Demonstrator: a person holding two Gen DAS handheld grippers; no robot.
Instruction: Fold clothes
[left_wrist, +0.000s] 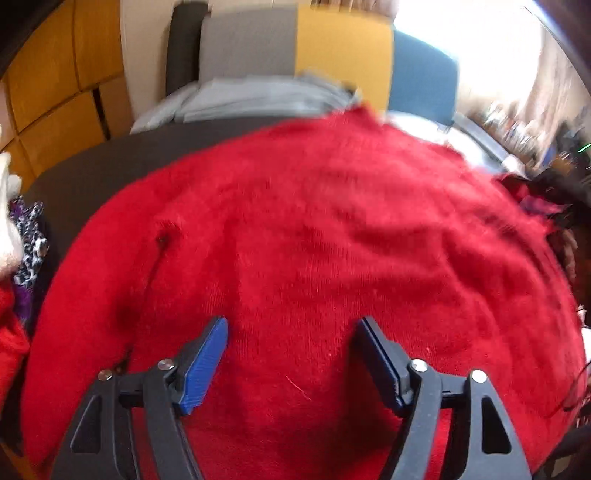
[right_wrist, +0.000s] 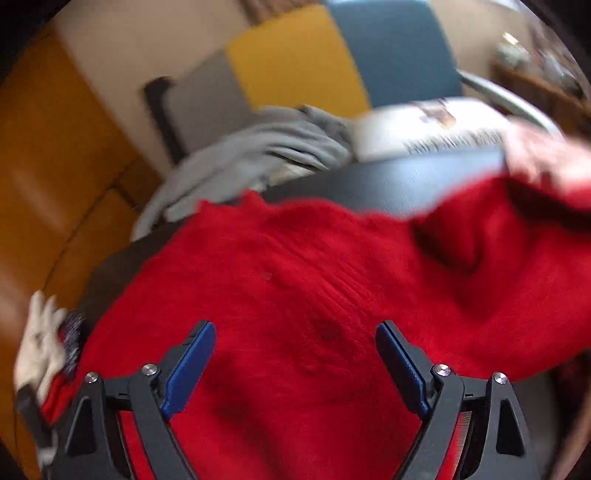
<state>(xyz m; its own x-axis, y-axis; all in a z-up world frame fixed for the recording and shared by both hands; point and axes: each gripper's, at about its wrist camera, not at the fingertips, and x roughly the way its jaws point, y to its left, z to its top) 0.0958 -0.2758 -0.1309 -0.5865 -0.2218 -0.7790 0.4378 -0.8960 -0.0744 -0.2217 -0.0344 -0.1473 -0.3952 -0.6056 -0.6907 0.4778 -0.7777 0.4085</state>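
Both tongs (left_wrist: 291, 328) (right_wrist: 295, 332) agape — red sweater (left_wrist: 314, 229) (right_wrist: 295, 258) beneath

red sweater (left_wrist: 314, 240) covers table (left_wrist: 92, 177); far-left strip bare.

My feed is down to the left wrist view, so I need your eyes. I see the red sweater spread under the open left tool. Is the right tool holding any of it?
Observer: No. The right tool is open above the red sweater, with nothing between its fingers.
Operator: Is the sweater's right side lying flat?
Observer: Not flat. In the right wrist view a sleeve rises off the dark table toward the upper right.
Operator: Anything behind it?
Observer: An open magazine or book lies at the table's far edge, beside grey clothing.
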